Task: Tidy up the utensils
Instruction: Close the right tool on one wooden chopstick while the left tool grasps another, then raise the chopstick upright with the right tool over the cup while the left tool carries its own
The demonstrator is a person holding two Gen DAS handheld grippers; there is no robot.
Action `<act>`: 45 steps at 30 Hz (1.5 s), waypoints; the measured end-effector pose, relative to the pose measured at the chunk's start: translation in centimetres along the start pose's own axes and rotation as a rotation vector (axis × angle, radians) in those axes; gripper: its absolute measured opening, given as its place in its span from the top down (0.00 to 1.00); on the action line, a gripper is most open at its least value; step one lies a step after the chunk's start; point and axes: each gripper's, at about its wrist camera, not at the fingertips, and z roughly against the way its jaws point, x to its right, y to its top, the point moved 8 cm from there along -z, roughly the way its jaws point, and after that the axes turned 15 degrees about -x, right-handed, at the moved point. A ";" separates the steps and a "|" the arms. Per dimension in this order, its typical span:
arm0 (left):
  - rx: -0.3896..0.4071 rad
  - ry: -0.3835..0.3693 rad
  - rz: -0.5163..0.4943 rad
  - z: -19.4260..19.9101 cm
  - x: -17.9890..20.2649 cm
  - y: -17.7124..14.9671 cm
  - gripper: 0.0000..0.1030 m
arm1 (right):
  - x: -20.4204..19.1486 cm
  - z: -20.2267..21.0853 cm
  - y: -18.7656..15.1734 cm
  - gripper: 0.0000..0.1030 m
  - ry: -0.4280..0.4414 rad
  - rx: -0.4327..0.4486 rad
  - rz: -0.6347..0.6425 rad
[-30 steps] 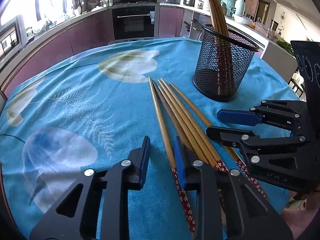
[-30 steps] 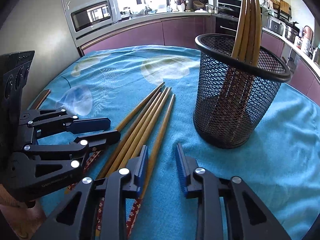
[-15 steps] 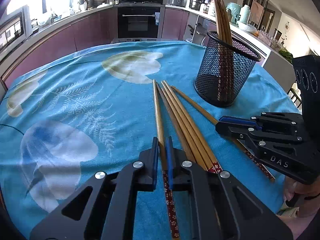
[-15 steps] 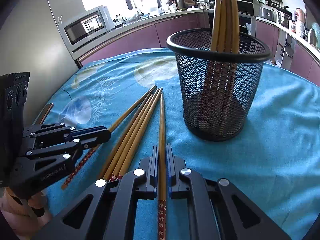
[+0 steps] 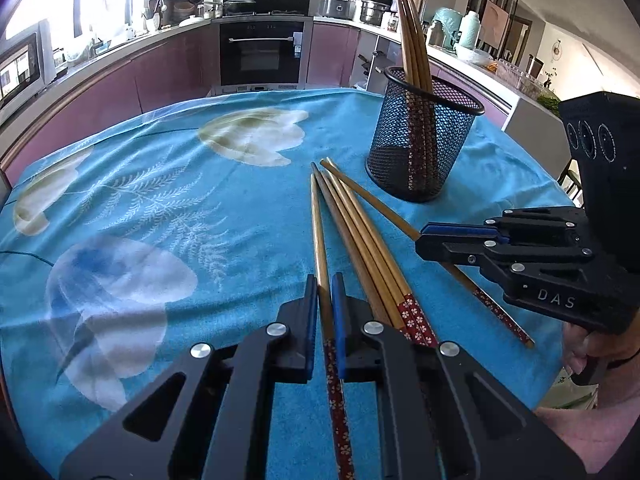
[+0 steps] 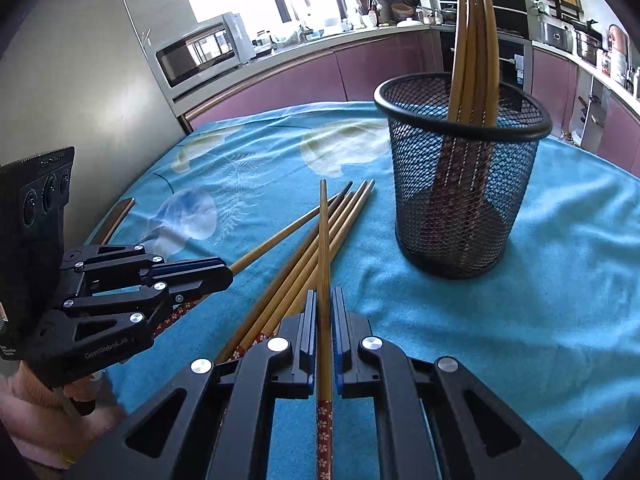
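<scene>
Left fingers (image 5: 325,292) clamping chopstick (image 5: 319,236), right likewise

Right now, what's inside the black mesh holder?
The mesh holder holds a few wooden chopsticks standing upright, plain ends up, red patterned ends down behind the mesh. The exact count is hard to tell, since they overlap and the mesh veils the bottom.

- Cloth (image 5: 248,216) on the counter: turquoise blue, printed with pale cream-white flowers, white fern fronds and one blue-grey bloom.
- Chopsticks (image 5: 360,236): tan bamboo shafts; butt ends dark red with small white blossoms.
- Mesh cup (image 6: 460,184): black wire mesh, solid black rim.
- Left claw (image 5: 325,300) and right claw (image 6: 325,312): matte black, blue pads, silver rivets.
- Cabinet fronts (image 5: 132,84): mauve-purple.
- Oven (image 5: 260,52): black.
</scene>
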 end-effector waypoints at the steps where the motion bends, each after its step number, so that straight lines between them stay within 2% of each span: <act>1: -0.003 0.011 -0.003 -0.1 -0.1 -0.1 0.92 | -0.1 -0.1 0.0 0.94 -0.002 -0.003 0.003; 3: -0.007 0.027 -0.008 -0.4 -0.3 0.0 0.92 | -0.1 -0.3 0.0 0.94 -0.001 -0.008 0.004; 7: -0.031 0.061 -0.032 -1.3 -0.4 0.4 0.85 | -0.1 -0.7 0.0 0.94 -0.005 -0.019 0.005; 12: -0.041 0.081 -0.050 -2.2 -0.5 1.1 0.84 | 0.0 -1.5 0.2 0.92 -0.023 -0.038 0.004; 14: -0.043 0.082 -0.048 -2.4 -0.5 1.4 0.92 | 0.0 -1.6 0.3 0.92 -0.024 -0.038 0.005; 16: -0.041 0.082 -0.041 -2.4 -0.5 1.5 0.93 | 0.0 -1.8 0.5 0.92 -0.027 -0.038 0.009; 21: -0.012 0.059 -0.028 -1.5 -0.1 1.5 0.93 | 0.1 -1.6 0.5 0.94 -0.012 -0.027 -0.001; 25: 0.024 0.010 -0.040 0.1 0.4 1.5 0.93 | 0.5 -0.6 0.3 0.94 0.008 0.001 -0.009; 34: 0.049 -0.047 -0.049 1.2 1.5 1.5 0.93 | 0.4 1.5 0.0 0.94 0.019 0.052 -0.007; 45: 0.132 -0.136 -0.048 5.4 2.5 2.4 0.93 | 0.4 5.2 0.0 0.94 0.049 0.143 -0.014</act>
